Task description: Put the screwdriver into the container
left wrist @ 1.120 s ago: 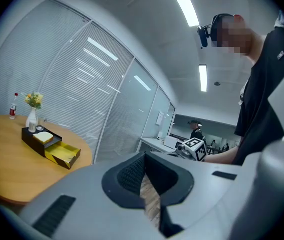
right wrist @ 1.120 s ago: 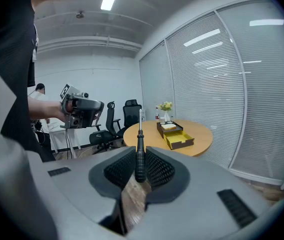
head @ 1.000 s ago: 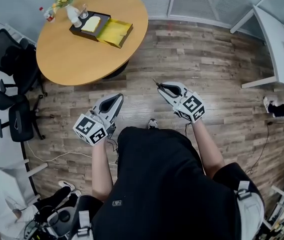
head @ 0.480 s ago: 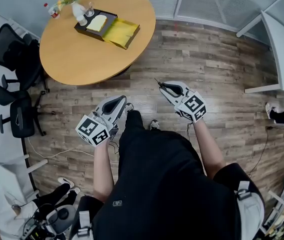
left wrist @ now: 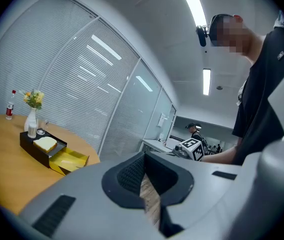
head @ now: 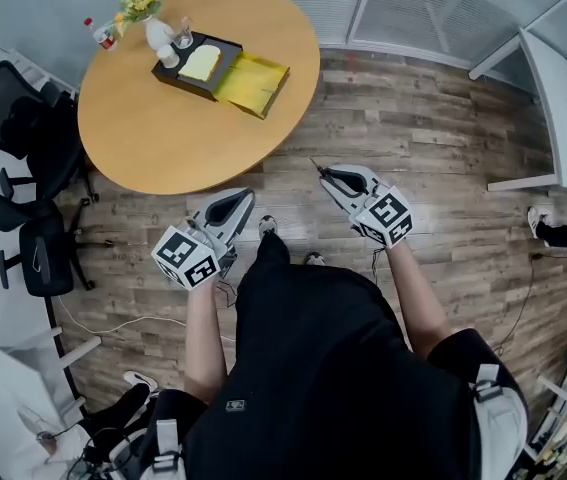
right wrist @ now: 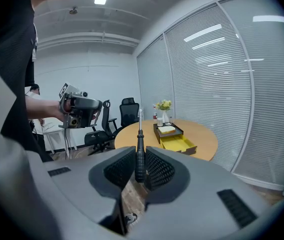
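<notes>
My right gripper is shut on a black-handled screwdriver whose thin shaft points up and ahead; in the head view that gripper sits over the wood floor, the screwdriver tip sticking out toward the table. The container, a yellow open box joined to a black tray, lies on the round wooden table at the far left; it also shows as the yellow container ahead and the container to the left. My left gripper is shut and holds nothing; its jaws meet.
A white block rests in the black tray, beside a vase of flowers, a glass and a small bottle. Black office chairs stand left of the table. White desks line the right. The person's shoes are on the floor.
The person has stepped toward the table, which now sits lower and nearer in the head view. Both grippers kept their pose, the screwdriver still clamped in the right one.
</notes>
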